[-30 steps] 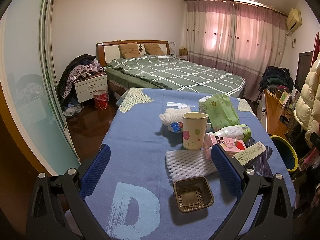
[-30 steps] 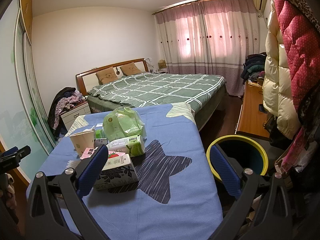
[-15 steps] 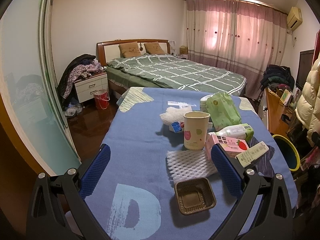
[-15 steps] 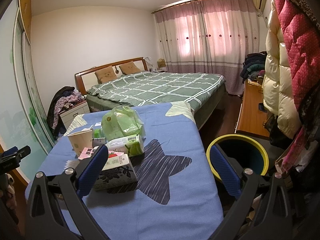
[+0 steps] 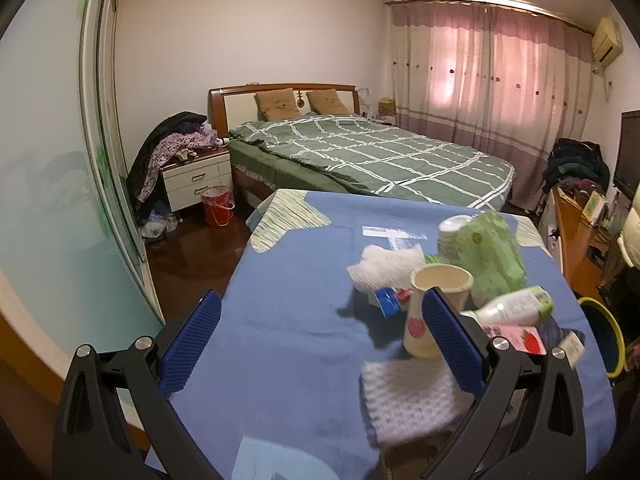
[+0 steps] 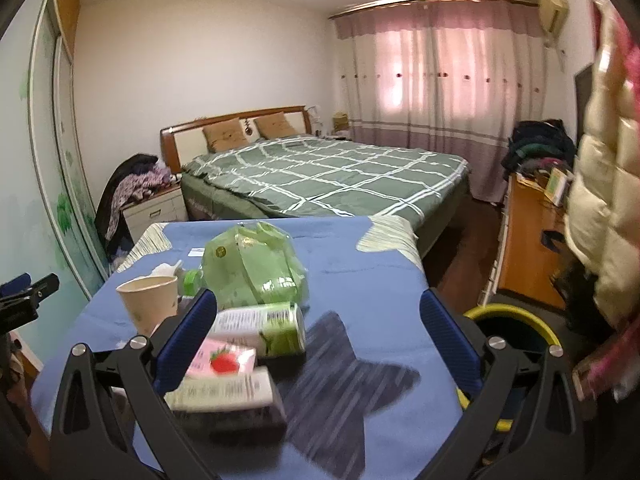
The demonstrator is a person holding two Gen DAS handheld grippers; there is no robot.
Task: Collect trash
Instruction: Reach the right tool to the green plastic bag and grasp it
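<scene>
Trash lies on a blue-covered table (image 5: pixel 288 344): a paper cup (image 5: pixel 436 312), white foam netting (image 5: pixel 412 400), a second foam piece (image 5: pixel 384 268), a green plastic bag (image 5: pixel 492 256), a green-labelled bottle (image 5: pixel 516 308) and a pink strawberry carton (image 5: pixel 524 338). My left gripper (image 5: pixel 320 340) is open and empty above the table, its right finger in front of the cup. In the right wrist view the cup (image 6: pixel 148 302), bag (image 6: pixel 256 268), bottle (image 6: pixel 264 330), pink carton (image 6: pixel 220 362) and a white box (image 6: pixel 224 394) lie at the left. My right gripper (image 6: pixel 320 340) is open and empty.
A yellow-rimmed dark bin (image 6: pixel 516 332) stands on the floor right of the table; it also shows in the left wrist view (image 5: pixel 604 336). A green-quilted bed (image 5: pixel 360 160) lies beyond, a red bucket (image 5: pixel 218 204) by the nightstand, a wooden desk (image 6: pixel 528 236) and hanging coats (image 6: pixel 604 200) at right.
Both grippers have swung: the left view has shifted so the trash sits further right and the brown tray has dropped out of view. The right gripper has moved in closer over the cartons.
</scene>
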